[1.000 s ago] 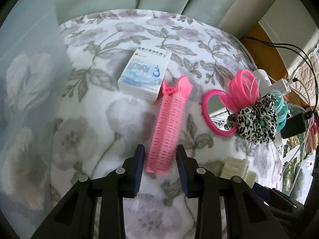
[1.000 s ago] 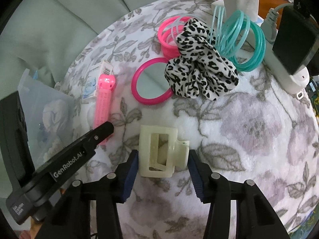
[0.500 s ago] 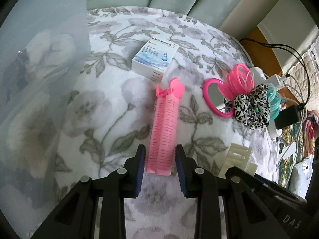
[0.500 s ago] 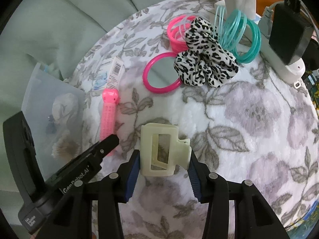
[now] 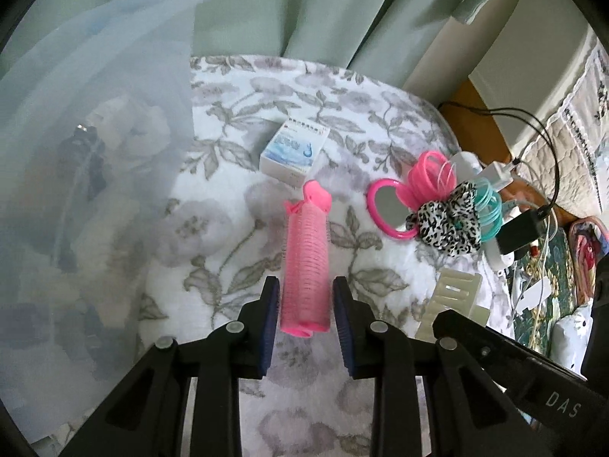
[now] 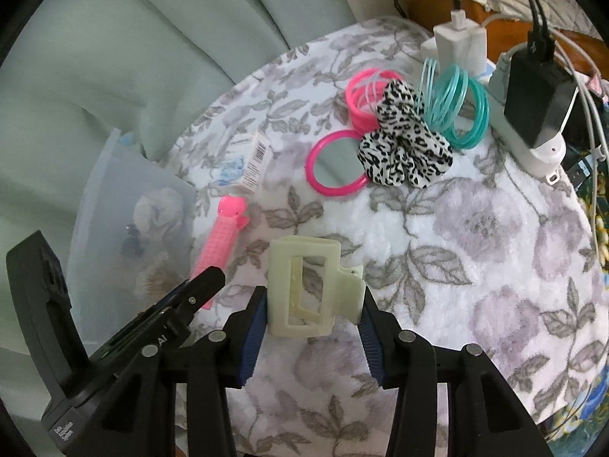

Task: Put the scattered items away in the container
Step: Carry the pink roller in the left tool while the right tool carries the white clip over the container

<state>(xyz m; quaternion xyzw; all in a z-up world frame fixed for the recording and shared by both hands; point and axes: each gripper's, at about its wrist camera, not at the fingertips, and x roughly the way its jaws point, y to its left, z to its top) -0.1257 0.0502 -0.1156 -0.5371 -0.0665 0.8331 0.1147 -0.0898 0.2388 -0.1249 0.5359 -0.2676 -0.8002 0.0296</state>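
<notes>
Pink ribbed hair roller (image 5: 306,262) and cream plastic claw clip (image 6: 306,289), both gripped.
Your left gripper (image 5: 305,321) fingers clamp the roller, your right gripper (image 6: 310,327) the clip, beside the translucent container (image 5: 95,175) at the table's edge.

Home bedroom: curtains (image 5: 304,7), floral blanket (image 6: 475,247).

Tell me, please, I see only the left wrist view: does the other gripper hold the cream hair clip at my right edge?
Observer: Yes. In the right wrist view the right gripper has the cream hair clip pressed between both pads.
Operator: How does the clip sit in it?
Observer: Its open frame is against the left pad and its hinge tab against the right pad.
Operator: What is on the side of the white box that faces away from me?
Observer: The white box has a barcode there.
</notes>
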